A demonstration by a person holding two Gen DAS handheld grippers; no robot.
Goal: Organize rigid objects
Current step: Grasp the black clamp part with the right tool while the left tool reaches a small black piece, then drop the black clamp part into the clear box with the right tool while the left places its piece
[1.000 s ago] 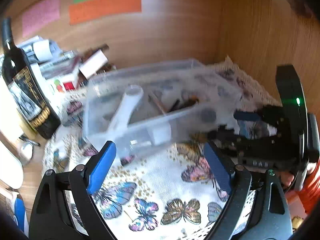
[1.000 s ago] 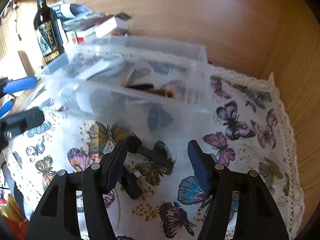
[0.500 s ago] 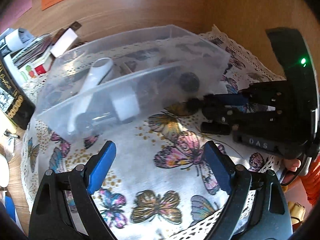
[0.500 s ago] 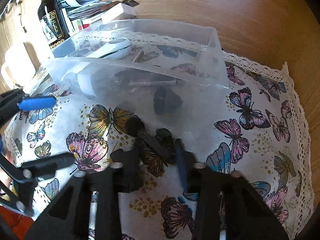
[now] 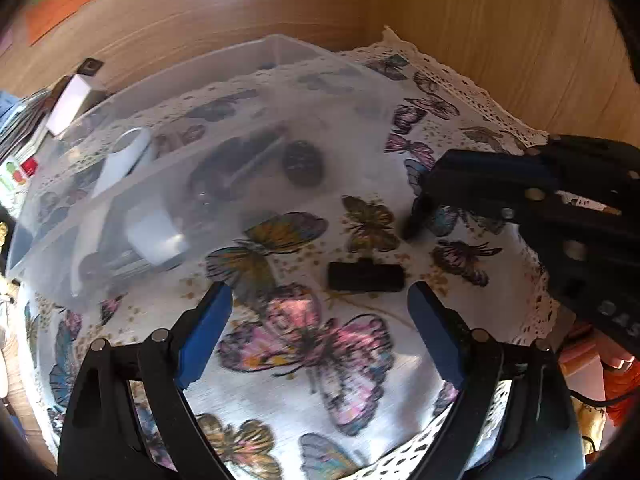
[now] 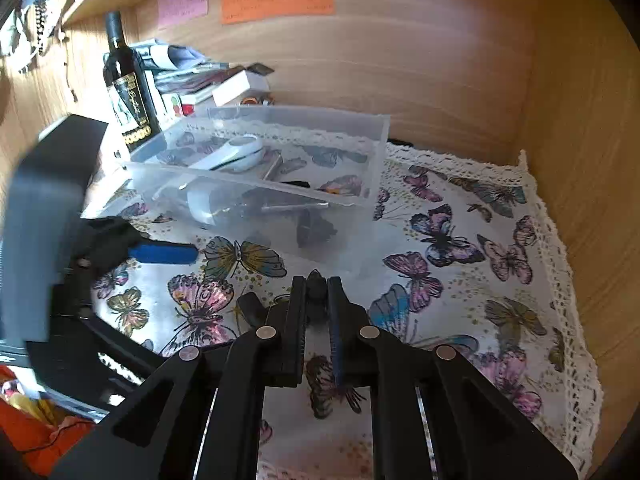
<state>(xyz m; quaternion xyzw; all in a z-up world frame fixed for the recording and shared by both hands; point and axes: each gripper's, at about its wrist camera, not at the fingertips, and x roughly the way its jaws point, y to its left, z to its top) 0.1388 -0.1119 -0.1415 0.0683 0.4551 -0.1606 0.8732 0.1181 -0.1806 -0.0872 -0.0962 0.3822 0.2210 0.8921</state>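
Since 1 s ago my right tongs (image 6: pixel 316 312) have clenched on 1 small black rod-shaped part (image 6: pixel 316 280), lifted clear of the butterfly cloth (image 6: pixel 460 248). Left tongs (image 5: pixel 320 320) released. Next, I judge: clear plastic bin (image 6: pixel 376 152).

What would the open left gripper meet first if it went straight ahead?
Probably the small black rectangular block lying on the butterfly-print cloth, just ahead between the left gripper fingers; the clear plastic bin lies beyond. Depth is uncertain.
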